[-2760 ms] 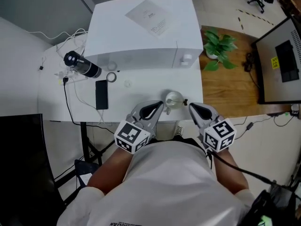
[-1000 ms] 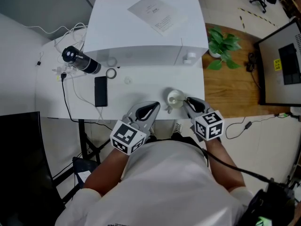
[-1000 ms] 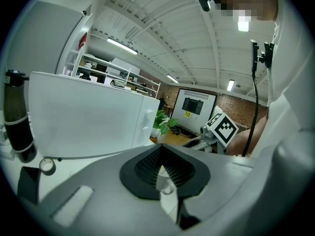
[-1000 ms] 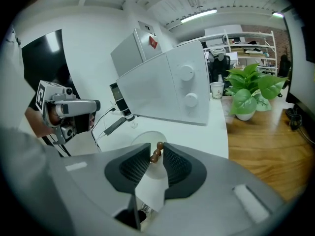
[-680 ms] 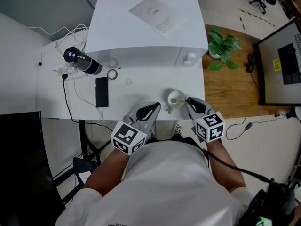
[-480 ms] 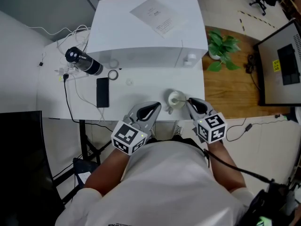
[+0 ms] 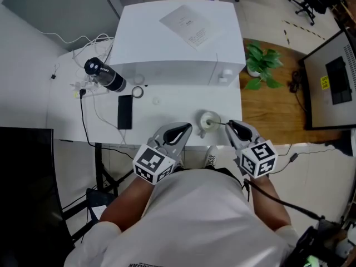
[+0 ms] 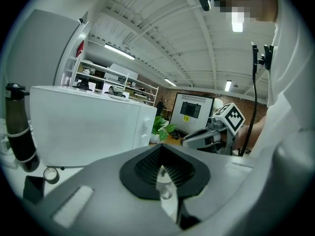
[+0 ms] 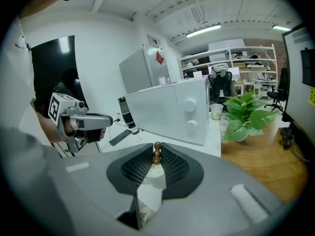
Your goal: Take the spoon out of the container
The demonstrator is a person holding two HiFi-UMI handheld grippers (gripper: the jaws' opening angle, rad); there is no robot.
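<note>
The right tongs [image 7: 230, 124] have just been closing and now pinch the spoon [image 7: 219, 123] by the brown knob at the end of its handle. The right gripper view shows that knob [image 9: 157, 153] caught between the two black pads at their tips. The thin handle runs level from the tongs to the container [image 7: 201, 118], a small pale cup near the front edge of the white tabletop [image 7: 167, 107]. The spoon's far end lies over the cup's mouth. Whether it has cleared the rim I cannot tell.

The left tongs [image 7: 183, 128] hover just left of the cup without touching it. Their tips are pressed together with nothing between them, as the left gripper view [image 8: 160, 150] shows.

Further back on the tabletop stands a white microwave [image 7: 178, 43] with a sheet of paper [image 7: 189, 24] on top. To its left lie a black bottle [image 7: 105, 75], a phone [image 7: 124, 112] and a tape roll [image 7: 137, 92]. A plant [image 7: 260, 64] stands on the wooden floor to the right.
</note>
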